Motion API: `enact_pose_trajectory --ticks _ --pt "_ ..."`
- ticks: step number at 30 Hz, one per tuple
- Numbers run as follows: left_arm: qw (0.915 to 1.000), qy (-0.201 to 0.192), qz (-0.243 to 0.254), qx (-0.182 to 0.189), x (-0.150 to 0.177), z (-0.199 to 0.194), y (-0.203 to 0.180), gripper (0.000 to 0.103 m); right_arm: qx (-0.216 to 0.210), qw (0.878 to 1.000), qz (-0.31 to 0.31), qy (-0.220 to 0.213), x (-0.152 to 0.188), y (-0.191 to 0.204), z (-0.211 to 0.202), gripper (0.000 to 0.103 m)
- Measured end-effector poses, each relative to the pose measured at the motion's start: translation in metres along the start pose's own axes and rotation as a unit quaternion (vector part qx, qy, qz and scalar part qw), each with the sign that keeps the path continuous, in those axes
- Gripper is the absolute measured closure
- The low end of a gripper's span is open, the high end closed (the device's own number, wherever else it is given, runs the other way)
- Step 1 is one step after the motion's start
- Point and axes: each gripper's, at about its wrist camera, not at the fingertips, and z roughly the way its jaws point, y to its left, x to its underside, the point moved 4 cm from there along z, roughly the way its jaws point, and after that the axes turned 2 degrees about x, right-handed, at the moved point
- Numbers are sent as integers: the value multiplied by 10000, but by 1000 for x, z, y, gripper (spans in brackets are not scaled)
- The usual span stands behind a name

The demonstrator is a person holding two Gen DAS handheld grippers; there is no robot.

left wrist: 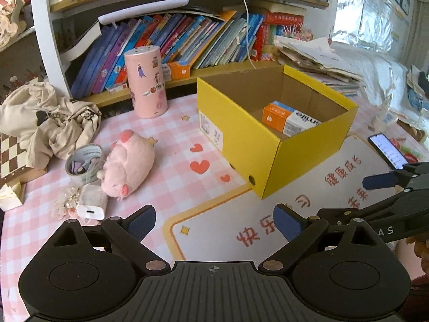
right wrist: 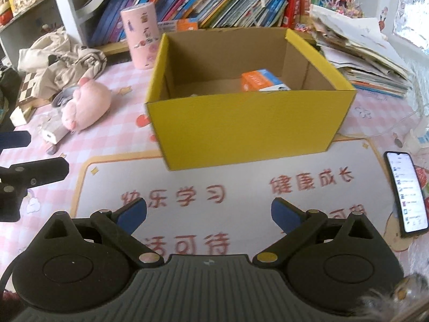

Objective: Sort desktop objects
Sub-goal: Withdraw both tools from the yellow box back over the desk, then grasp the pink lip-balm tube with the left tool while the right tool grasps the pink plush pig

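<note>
A yellow cardboard box (left wrist: 303, 158) (right wrist: 241, 126) stands open on the desk with an orange and white carton (left wrist: 287, 119) (right wrist: 261, 80) inside it. Left of the box lie a pink plush pig (left wrist: 128, 163) (right wrist: 85, 102), a roll of tape (left wrist: 84, 162), a white charger (left wrist: 92, 205) (right wrist: 51, 135) and a pink cylinder (left wrist: 147, 80) (right wrist: 140, 36). My left gripper (left wrist: 214, 224) is open over the white mat, nothing between its fingers. My right gripper (right wrist: 209, 213) is open too, empty, in front of the box.
A phone (left wrist: 388, 151) (right wrist: 406, 193) lies lit at the right on the mat. A beige cloth (left wrist: 45, 120) (right wrist: 67, 59) and a checkered board (left wrist: 10, 155) are at the left. Books (left wrist: 174, 45) fill the shelf behind, and papers (right wrist: 356, 51) are stacked at the back right.
</note>
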Motion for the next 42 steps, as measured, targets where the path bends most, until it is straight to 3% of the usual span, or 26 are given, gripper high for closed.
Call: enact_pose_trajectory --ticks 7,16,25,32,42 --pt "9998 141 137 27 16 -7 21 6 -125 9997 -227 5 2 40 4 2" --pt "9994 60 -240 -224 29 -23 63 6 -339 9954 -890 -20 -8 95 11 2" --pt "9939 -127 -869 -669 36 -30 112 6 -501 9758 -2096 -383 -28 155 22 2" --pt "9867 -353 -1292 -926 34 -32 142 6 -764 9747 -2001 -635 -54 175 32 2" --pt "9825 -580 -1420 -1054 32 -18 171 7 -809 9762 -1947 -515 -76 189 58 2"
